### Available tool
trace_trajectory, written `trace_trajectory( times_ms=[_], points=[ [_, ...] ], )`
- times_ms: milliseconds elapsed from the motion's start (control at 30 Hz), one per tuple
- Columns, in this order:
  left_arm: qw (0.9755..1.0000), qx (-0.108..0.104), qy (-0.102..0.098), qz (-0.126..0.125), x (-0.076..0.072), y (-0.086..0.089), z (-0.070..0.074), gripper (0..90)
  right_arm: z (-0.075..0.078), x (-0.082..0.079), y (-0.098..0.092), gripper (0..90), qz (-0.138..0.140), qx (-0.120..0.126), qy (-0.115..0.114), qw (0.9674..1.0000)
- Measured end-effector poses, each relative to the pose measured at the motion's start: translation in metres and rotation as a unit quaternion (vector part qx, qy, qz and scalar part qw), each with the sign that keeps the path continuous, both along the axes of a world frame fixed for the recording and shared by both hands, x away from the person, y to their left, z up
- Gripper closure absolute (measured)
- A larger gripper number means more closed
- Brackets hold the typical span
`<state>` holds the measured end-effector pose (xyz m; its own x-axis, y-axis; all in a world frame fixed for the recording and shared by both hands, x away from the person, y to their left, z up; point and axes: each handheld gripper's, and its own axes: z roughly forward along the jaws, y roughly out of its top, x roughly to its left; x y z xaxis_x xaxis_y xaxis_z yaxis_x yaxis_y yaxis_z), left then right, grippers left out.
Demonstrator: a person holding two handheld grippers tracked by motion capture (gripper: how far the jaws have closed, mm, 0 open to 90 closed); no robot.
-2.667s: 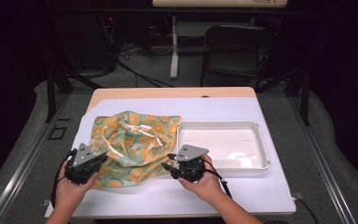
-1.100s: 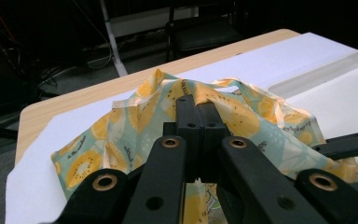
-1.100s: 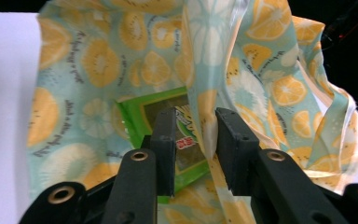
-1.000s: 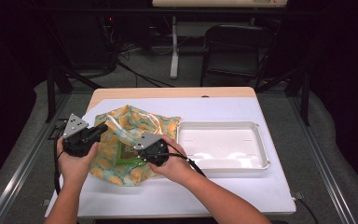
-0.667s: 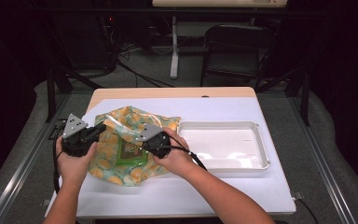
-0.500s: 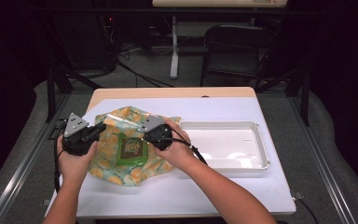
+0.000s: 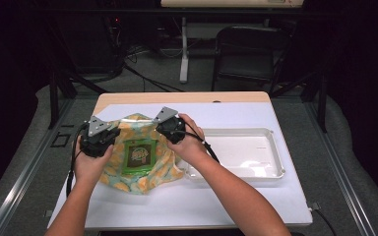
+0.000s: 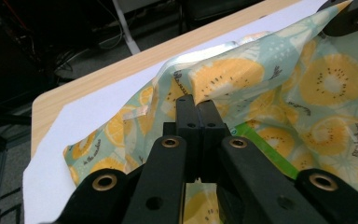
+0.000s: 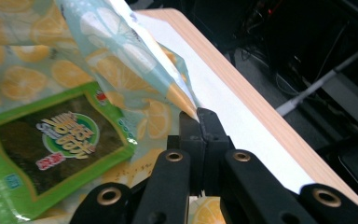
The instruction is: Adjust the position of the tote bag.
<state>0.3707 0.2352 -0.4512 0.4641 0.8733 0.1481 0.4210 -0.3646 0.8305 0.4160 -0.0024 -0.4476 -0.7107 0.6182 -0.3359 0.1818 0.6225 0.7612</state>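
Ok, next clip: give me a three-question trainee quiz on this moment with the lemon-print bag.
1. True or false: the green snack packet lies in the white tray.
2. What does the right gripper pinch?
A. the tray's rim
B. an edge of the lemon-print bag
C. the packet
3. Fill in: the left gripper is shut on the ____.

Key:
1. False; the packet lies on the bag's cloth between the two grippers.
2. B.
3. Lemon-print bag, a fold of its cloth.
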Motion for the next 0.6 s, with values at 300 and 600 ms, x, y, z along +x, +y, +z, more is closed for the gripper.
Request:
trace_trajectory(
  times_ms=[300, 600],
  points=[
    [0.999, 0.03, 0.034, -0.003, 0.017, -0.005, -0.019, 90.0, -0.014, 0.014, 0.002, 89.8, -0.022, -0.015, 0.013, 0.9996],
    [0.9969, 0.041, 0.067, -0.001, 0.022, 0.0, -0.04, 90.0, -0.033, 0.011, 0.01, 88.3, -0.009, -0.038, 0.025, 0.9989]
  ],
)
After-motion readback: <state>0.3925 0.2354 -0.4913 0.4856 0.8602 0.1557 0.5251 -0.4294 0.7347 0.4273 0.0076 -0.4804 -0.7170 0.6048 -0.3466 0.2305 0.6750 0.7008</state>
